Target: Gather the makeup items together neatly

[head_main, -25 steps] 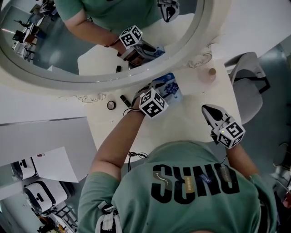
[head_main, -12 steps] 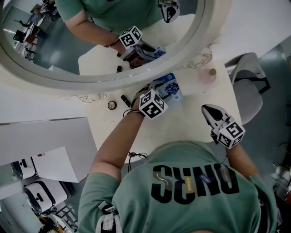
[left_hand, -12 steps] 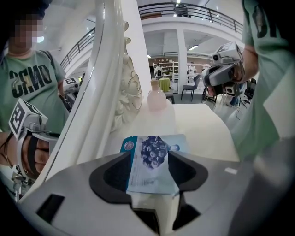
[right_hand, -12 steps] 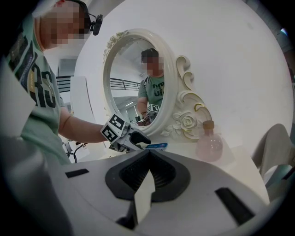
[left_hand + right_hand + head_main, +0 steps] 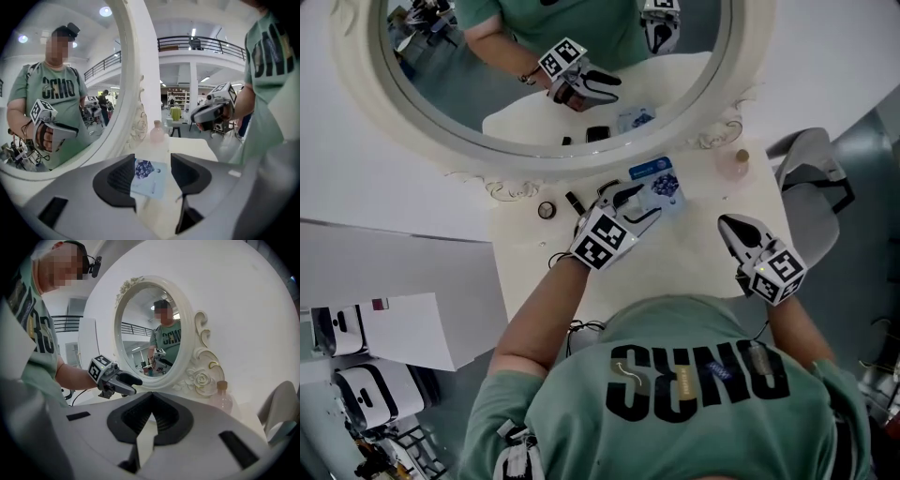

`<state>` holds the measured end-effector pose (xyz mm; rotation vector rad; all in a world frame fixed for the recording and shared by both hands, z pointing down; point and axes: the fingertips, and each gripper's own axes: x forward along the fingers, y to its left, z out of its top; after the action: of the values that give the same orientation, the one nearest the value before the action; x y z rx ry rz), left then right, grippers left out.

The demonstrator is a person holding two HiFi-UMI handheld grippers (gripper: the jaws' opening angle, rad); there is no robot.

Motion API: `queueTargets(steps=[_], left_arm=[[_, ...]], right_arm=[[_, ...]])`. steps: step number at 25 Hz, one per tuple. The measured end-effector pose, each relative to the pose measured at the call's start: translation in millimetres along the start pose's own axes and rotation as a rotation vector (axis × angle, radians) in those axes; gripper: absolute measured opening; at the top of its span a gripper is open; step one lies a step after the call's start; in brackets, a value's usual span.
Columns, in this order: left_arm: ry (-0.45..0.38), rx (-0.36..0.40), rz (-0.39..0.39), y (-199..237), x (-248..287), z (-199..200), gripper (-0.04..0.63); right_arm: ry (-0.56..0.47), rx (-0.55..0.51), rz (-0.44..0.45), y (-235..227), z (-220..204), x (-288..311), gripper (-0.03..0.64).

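A blue sachet (image 5: 659,180) lies flat on the cream vanity table (image 5: 694,253), near the mirror. My left gripper (image 5: 639,202) hovers just in front of it, open and empty. In the left gripper view the sachet (image 5: 147,177) shows on the tabletop through the gap of that gripper (image 5: 152,164). A pink bottle (image 5: 734,165) stands at the table's far right, also in the left gripper view (image 5: 157,132). A dark lipstick (image 5: 574,202) and a small round compact (image 5: 547,210) lie to the left. My right gripper (image 5: 729,226) is shut and empty over the table's right side (image 5: 151,399).
A large oval mirror (image 5: 516,112) in a carved white frame rises behind the table and reflects both grippers. A grey chair (image 5: 811,178) stands to the right of the table. A black cable (image 5: 577,328) hangs at the table's near edge.
My left gripper has drawn back from the blue sachet with its jaws spread wider, and the sachet stays on the table. The head view has shifted. The right gripper has held its place.
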<state>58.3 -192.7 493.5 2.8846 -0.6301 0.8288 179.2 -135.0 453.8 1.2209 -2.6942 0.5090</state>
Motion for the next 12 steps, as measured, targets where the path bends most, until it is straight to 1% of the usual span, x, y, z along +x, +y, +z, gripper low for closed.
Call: queueTargets(steps=[3, 5, 9, 12], left_arm=[[-0.043, -0.026, 0.050, -12.8, -48.2, -3.2, 0.242], [-0.075, -0.061, 0.099, -18.2, -81.1, -10.8, 0.228], [-0.181, -0.173, 0.194, -27.7, -146.7, -22.9, 0.179], [-0.266, -0.259, 0.266, -35.2, -190.1, -34.0, 0.127]], right_arm=[[-0.019, -0.023, 0.023, 15.2, 12.5, 2.3, -0.006], [-0.027, -0.040, 0.043, 26.6, 19.8, 4.7, -0.005], [-0.042, -0.079, 0.085, 50.0, 37.5, 8.3, -0.005], [-0.044, -0.085, 0.095, 63.8, 47.1, 8.4, -0.005]])
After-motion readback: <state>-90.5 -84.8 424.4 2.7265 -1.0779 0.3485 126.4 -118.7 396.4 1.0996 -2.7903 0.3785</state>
